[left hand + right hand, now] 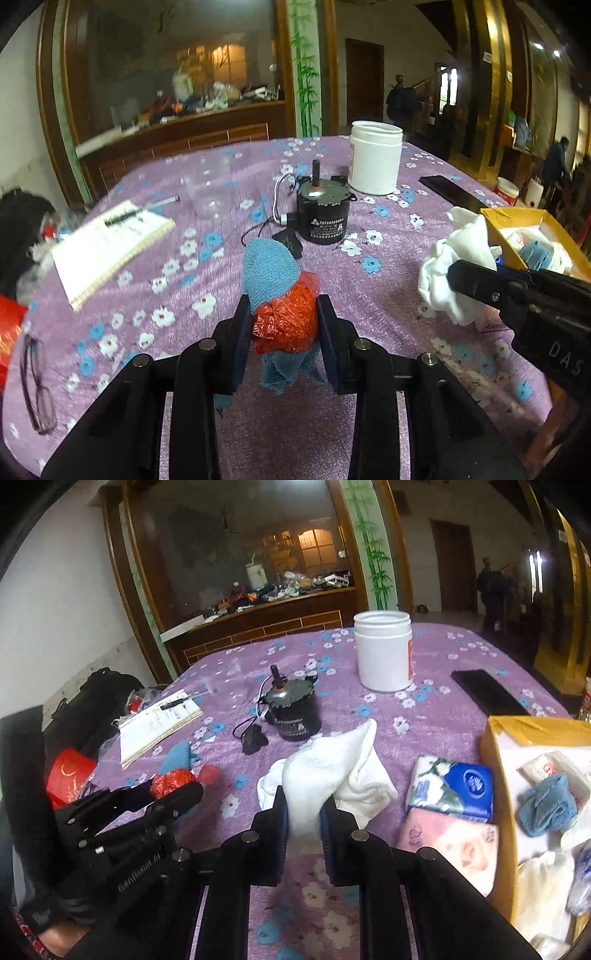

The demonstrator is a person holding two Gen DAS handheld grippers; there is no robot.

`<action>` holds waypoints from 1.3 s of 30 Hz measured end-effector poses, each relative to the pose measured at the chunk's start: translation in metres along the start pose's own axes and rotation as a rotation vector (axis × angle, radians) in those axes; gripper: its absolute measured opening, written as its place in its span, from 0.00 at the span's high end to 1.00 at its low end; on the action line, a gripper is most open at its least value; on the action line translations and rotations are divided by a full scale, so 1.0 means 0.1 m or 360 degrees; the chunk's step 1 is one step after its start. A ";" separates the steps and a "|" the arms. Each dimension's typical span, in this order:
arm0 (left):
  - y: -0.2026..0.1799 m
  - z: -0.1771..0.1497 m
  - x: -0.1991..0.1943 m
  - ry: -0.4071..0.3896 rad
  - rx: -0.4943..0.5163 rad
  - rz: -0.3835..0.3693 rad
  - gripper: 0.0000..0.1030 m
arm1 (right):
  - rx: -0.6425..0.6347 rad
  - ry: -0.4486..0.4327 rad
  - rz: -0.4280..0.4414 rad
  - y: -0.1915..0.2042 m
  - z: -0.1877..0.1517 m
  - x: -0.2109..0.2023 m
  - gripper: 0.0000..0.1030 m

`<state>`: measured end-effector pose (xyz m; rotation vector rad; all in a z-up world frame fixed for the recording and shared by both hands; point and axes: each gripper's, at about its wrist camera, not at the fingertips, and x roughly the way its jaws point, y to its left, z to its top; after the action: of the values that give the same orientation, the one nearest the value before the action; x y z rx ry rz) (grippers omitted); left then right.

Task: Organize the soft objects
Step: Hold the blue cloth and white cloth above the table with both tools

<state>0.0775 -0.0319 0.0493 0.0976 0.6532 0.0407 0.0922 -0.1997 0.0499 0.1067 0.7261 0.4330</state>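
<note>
Left claw clamps red bag with blue cloth; right claw grips white sock; purple floral tablecloth.

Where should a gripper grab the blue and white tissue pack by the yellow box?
Probably across the tissue pack's short sides, coming from above. It lies flat on the tablecloth, with the pink pack touching its near edge and the yellow box close on its right.
</note>
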 end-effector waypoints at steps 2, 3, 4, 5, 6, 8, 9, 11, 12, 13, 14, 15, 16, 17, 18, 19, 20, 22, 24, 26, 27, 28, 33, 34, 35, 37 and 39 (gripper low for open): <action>-0.03 0.00 -0.02 -0.0035 0.0030 0.0029 0.70 | 0.0016 -0.0002 0.0027 -0.02 -0.01 0.01 0.84; -0.04 0.01 -0.04 -0.0049 0.0040 0.0036 0.70 | 0.0028 0.0001 0.0044 -0.04 -0.01 0.00 0.84; -0.04 0.01 -0.05 -0.0066 0.0050 0.0047 0.70 | 0.0034 -0.0003 0.0057 -0.04 -0.01 -0.01 0.84; -0.05 0.01 -0.07 -0.0089 0.0062 0.0065 0.70 | 0.0038 -0.0009 0.0067 -0.04 -0.02 -0.02 0.84; -0.06 0.01 -0.08 -0.0104 0.0071 0.0077 0.70 | 0.0039 -0.0016 0.0079 -0.04 -0.02 -0.03 0.84; -0.06 0.01 -0.10 -0.0124 0.0081 0.0085 0.70 | 0.0036 -0.0030 0.0086 -0.02 -0.01 -0.05 0.84; -0.06 0.01 -0.10 -0.0130 0.0086 0.0089 0.70 | 0.0033 -0.0034 0.0094 -0.02 -0.01 -0.06 0.84; -0.07 0.01 -0.11 -0.0139 0.0093 0.0099 0.70 | 0.0032 -0.0036 0.0101 -0.01 -0.02 -0.07 0.84; -0.08 0.01 -0.11 -0.0140 0.0095 0.0098 0.70 | 0.0031 -0.0034 0.0104 -0.01 -0.02 -0.06 0.84; -0.08 0.01 -0.11 -0.0142 0.0097 0.0099 0.70 | 0.0031 -0.0031 0.0105 0.00 -0.02 -0.06 0.84; -0.08 0.01 -0.11 -0.0146 0.0101 0.0105 0.70 | 0.0033 -0.0030 0.0105 -0.01 -0.02 -0.05 0.84; -0.09 0.00 -0.12 -0.0149 0.0104 0.0109 0.70 | 0.0035 -0.0031 0.0104 -0.01 -0.02 -0.05 0.84; -0.09 0.00 -0.12 -0.0152 0.0107 0.0113 0.70 | 0.0034 -0.0031 0.0102 -0.01 -0.03 -0.05 0.84; -0.10 0.00 -0.12 -0.0154 0.0111 0.0119 0.70 | 0.0034 -0.0027 0.0100 -0.01 -0.03 -0.05 0.84; -0.10 0.00 -0.12 -0.0158 0.0113 0.0124 0.70 | 0.0036 -0.0026 0.0100 -0.01 -0.03 -0.05 0.84; -0.10 -0.01 -0.13 -0.0161 0.0116 0.0128 0.70 | 0.0036 -0.0026 0.0099 -0.01 -0.03 -0.05 0.84; -0.11 -0.01 -0.12 -0.0162 0.0117 0.0130 0.70 | 0.0032 -0.0027 0.0095 -0.01 -0.03 -0.04 0.84; -0.12 -0.01 -0.13 -0.0166 0.0121 0.0136 0.70 | 0.0027 -0.0029 0.0092 -0.01 -0.04 -0.04 0.84; -0.13 -0.01 -0.13 -0.0169 0.0126 0.0141 0.70 | 0.0028 -0.0028 0.0092 -0.01 -0.04 -0.04 0.84; -0.13 -0.01 -0.13 -0.0169 0.0125 0.0141 0.70 | 0.0030 -0.0028 0.0092 -0.01 -0.04 -0.04 0.84; -0.13 -0.01 -0.13 -0.0171 0.0128 0.0142 0.70 | 0.0028 -0.0028 0.0094 -0.01 -0.04 -0.04 0.84; -0.13 -0.01 -0.13 -0.0170 0.0128 0.0143 0.70 | 0.0028 -0.0027 0.0094 -0.01 -0.04 -0.04 0.84; -0.13 -0.01 -0.13 -0.0171 0.0130 0.0144 0.70 | 0.0027 -0.0025 0.0095 0.00 -0.05 -0.04 0.84; -0.14 -0.01 -0.13 -0.0172 0.0132 0.0146 0.70 | 0.0027 -0.0028 0.0096 -0.01 -0.05 -0.04 0.84; -0.14 -0.01 -0.13 -0.0172 0.0133 0.0147 0.70 | 0.0027 -0.0029 0.0096 -0.01 -0.05 -0.04 0.84; -0.14 -0.01 -0.14 -0.0174 0.0136 0.0152 0.70 | 0.0026 -0.0027 0.0096 0.00 -0.05 -0.04 0.84; -0.13 -0.01 -0.14 -0.0177 0.0140 0.0154 0.70 | 0.0026 -0.0028 0.0096 -0.01 -0.06 -0.04 0.84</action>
<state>0.0661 -0.0460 0.0553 0.2146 0.5386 0.0991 0.0861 -0.2020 0.0478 0.1475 0.7108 0.4832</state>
